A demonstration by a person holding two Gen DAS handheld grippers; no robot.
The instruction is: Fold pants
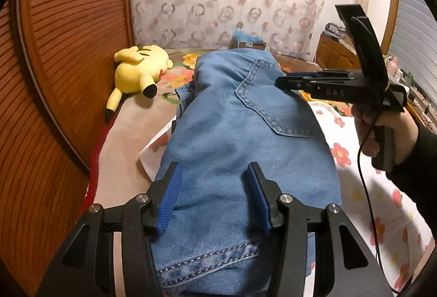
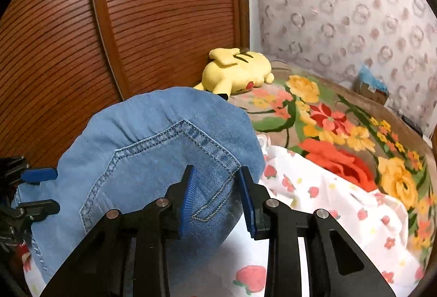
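While the left gripper (image 1: 214,196) hovers over the near end of the jeans (image 1: 232,116), its jaws stand apart with denim below and between them but no pad pressing, so nothing is held there. In the right wrist view the right gripper (image 2: 217,194) has its jaws apart too, straddling the pocket corner (image 2: 218,182); whether the left pad touches the cloth I cannot tell, and the right pad stands clear.

The jeans lie bunched in a humped stack on the white sheet (image 1: 363,168), running from 6 toward 12 o'clock in the left view.

Risks, as I judge them: a pinch at the pocket may catch only the top layer, so lifting peels it off and the stack slumps. With the left end loose, a pull from the right could drag the whole bundle toward the plush (image 1: 139,70) at 10 o'clock or off the sheet onto the blanket (image 2: 341,116). The cable (image 1: 366,204) hanging at 4 o'clock could snag.
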